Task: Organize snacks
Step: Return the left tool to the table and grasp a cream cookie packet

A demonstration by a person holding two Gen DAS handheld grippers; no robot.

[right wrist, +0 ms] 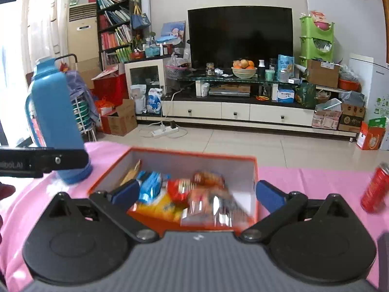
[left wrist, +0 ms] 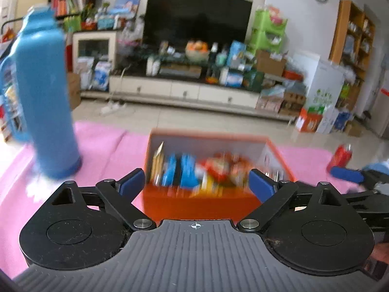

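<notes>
Left gripper (left wrist: 195, 182): we held it wide, empty.
Right gripper (right wrist: 197, 193): wide, empty too.
Snacks (right wrist: 184, 194): heaped in orange box (right wrist: 194, 157), mid-table.
Risk: our near pack overhung; a careless nudge could spill it.

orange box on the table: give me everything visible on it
The orange box is an open-topped rectangular carton, apparently cardboard, orange outside with a pale grey-white lining. It sits upright on the pink tablecloth, no lid in view. Inside are snack packets, loosely piled: blue ones towards its left, red and orange ones in the middle, a yellow one at the near side. A blue thermos stands apart on its left, a red can apart on its right. Neither gripper touches it.
</notes>
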